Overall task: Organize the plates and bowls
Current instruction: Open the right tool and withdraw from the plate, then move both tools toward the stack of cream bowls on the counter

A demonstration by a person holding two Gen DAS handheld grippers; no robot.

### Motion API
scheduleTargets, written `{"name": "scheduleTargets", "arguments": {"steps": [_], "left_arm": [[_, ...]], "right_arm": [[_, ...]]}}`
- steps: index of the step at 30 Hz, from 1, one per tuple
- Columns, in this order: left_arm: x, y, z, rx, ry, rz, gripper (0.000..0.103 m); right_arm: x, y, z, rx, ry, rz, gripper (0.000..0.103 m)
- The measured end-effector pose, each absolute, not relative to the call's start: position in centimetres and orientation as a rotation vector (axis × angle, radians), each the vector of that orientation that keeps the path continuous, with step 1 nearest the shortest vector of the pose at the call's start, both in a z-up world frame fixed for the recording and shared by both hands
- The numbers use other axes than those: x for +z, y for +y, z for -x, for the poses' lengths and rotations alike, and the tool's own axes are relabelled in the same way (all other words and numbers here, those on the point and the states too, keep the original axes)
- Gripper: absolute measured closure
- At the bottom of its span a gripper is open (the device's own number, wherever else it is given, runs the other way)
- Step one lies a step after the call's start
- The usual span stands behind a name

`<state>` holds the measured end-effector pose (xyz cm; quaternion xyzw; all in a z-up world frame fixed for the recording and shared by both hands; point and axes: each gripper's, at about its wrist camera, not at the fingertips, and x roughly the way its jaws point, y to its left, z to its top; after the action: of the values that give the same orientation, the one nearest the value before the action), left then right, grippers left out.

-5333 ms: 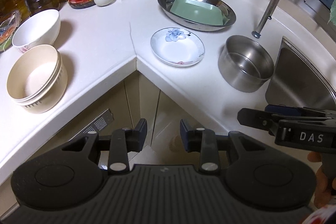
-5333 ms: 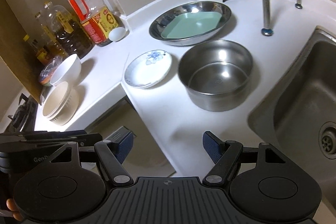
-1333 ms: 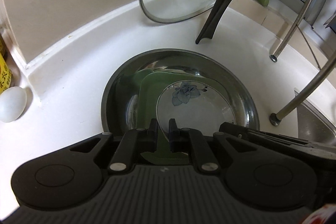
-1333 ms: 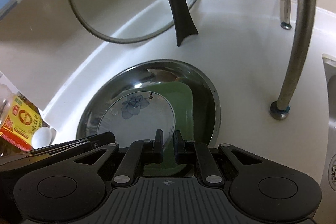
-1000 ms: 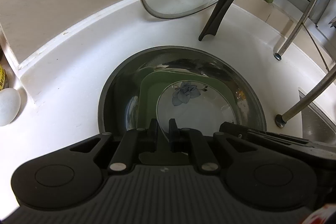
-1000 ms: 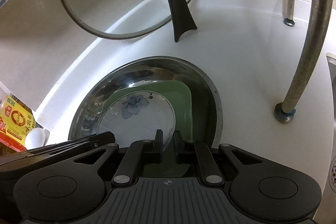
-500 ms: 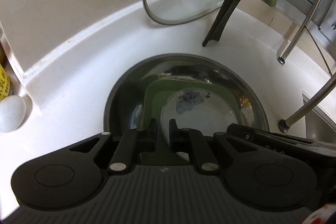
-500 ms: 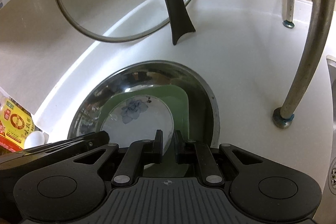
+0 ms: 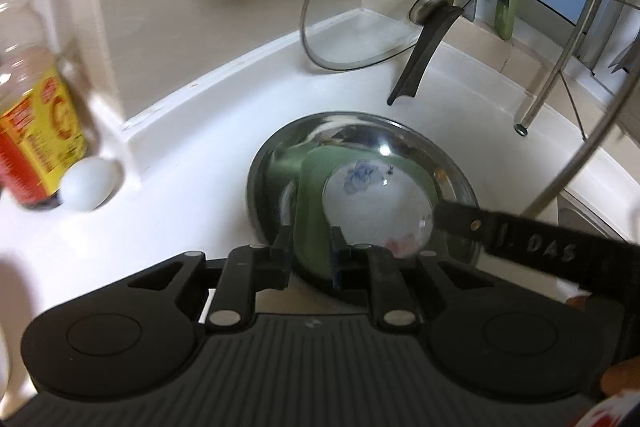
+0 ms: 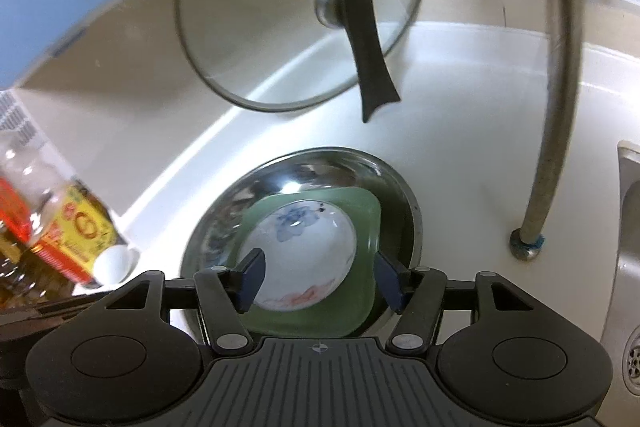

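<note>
While both cameras look down at the corner of the white counter (image 10: 460, 131), we note the stack there: a steel basin (image 10: 320, 167) holds a green square plate (image 10: 364, 227), and the white flowered plate (image 10: 300, 247) lies flat inside the green one. Our right gripper (image 10: 318, 281) has just been opening; its blue-padded fingers (image 10: 252, 277) now stand wide apart, one on either side of the flowered plate's near edge, with no pad pressing on it. Our left gripper (image 9: 310, 247) has just been opening too, but only a little; its jaws are slightly parted with the near rim of the green plate seen between them, and no grip on it shows. In the left view the right gripper's finger reaches across the basin's right side. Behind the basin a glass lid (image 10: 280, 7) with a black handle leans against the wall. An oil bottle (image 9: 36, 131) and a white egg (image 9: 86, 185) sit to the left; the tap pipe (image 10: 556, 87) stands to the right.
</note>
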<state>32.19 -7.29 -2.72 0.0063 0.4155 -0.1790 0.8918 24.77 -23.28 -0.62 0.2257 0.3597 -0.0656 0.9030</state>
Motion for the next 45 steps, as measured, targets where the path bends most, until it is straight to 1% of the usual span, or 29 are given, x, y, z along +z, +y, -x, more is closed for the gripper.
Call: {"name": "scheduleTargets", "arguments": {"steps": [2,5,8,17,26,35,45], "left_arm": [[-2.3,-6.7,-30.7,-0.368,0.858,-0.004,0.086],[-1.7,-6.0,-28.5,-0.355,0.857,-0.004,0.084],[-1.3,-5.4,-25.8,-0.339,0.853,-0.001,0.081],[-0.5,-3.6,-18.7,-0.298,0.845,0.054,0.079],[-0.6,-2.7,-12.6,-0.229,0.844,0.084,0.079],[-1.5,-2.5,-7.7,-0.156,0.867,0.131,0.079],[-2.3,-0.4,-3.6,-0.047,0.905,0.187,0.079]], "right_arm": [[-0.1,-23.0,-23.6,-0.119,0.734,-0.460,0.034],[0.8,-22.4,-21.6,-0.093,0.725,-0.447,0.029],[1.4,-22.0,-19.4,-0.069,0.727,-0.440,0.028],[2.6,-21.0,-12.1,0.002,0.742,-0.401,0.027],[2.4,-21.1,-6.7,0.043,0.783,-0.342,0.027],[1.2,-20.4,-3.8,0.114,0.842,-0.290,0.026],[0.0,-17.8,-3.4,0.229,0.906,-0.229,0.026]]}}
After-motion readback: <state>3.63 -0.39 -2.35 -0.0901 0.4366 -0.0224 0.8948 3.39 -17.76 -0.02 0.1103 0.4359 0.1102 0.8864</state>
